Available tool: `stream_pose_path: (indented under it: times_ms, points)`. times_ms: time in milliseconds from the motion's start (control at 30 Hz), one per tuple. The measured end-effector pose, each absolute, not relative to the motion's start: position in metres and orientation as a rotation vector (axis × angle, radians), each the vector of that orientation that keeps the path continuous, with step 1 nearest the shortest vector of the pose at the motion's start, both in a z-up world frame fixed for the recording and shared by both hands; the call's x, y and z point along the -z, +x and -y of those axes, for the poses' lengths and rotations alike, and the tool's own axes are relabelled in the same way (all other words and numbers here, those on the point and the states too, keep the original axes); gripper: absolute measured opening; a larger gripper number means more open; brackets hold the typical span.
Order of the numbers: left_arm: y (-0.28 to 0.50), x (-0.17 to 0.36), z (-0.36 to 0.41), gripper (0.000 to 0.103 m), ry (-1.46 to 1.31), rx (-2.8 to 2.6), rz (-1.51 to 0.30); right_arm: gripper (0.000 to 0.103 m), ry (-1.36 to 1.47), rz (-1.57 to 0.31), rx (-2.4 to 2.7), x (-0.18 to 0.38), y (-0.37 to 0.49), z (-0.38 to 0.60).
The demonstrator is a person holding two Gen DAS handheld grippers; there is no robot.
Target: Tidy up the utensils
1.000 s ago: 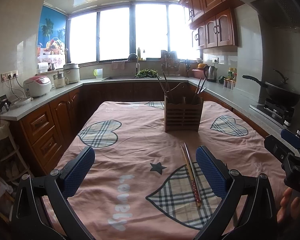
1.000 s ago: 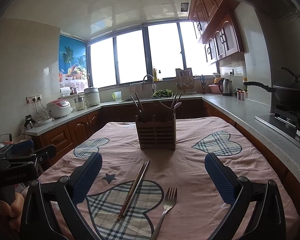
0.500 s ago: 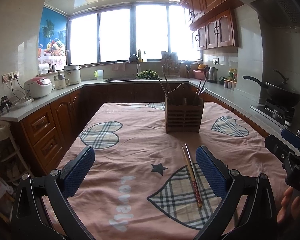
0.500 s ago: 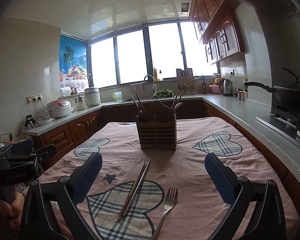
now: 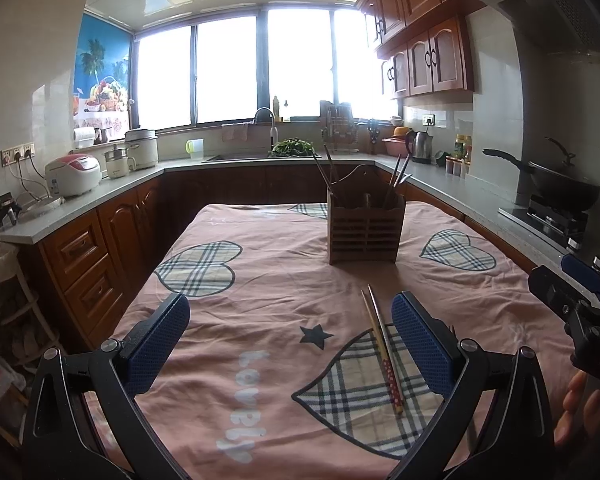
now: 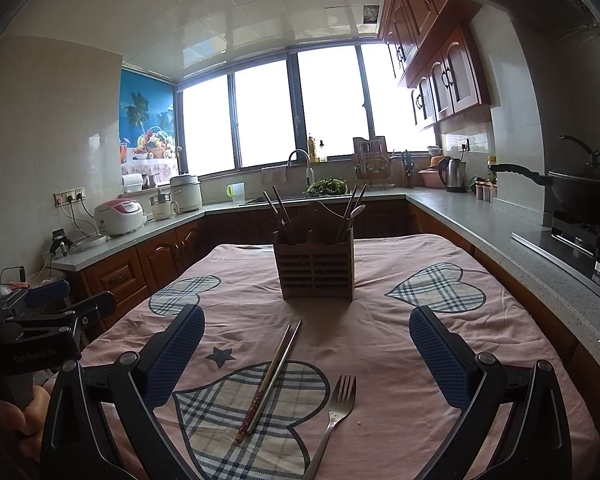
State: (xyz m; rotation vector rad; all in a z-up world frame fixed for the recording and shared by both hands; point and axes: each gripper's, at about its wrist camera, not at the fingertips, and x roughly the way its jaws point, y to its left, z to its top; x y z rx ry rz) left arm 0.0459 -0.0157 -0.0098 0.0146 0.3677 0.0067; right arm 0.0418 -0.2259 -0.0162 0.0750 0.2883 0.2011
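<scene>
Right wrist view: the chopsticks lie on the counter between the wide-open, empty right claw fingers, long axis pointing ahead toward the holder, fork just right.

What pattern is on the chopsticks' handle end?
Red with small white dots on the chopsticks, clearest in the right wrist view.
</scene>
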Motion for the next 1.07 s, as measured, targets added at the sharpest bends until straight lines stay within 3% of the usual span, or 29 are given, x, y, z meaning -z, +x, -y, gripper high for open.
stream_pose_path:
  times_ms: [1067]
  points:
    - [0.061, 0.016, 0.011, 0.103, 0.0, 0.007, -0.394, 0.103, 0.073, -0.316, -0.211, 0.022, 0.056, 0.226]
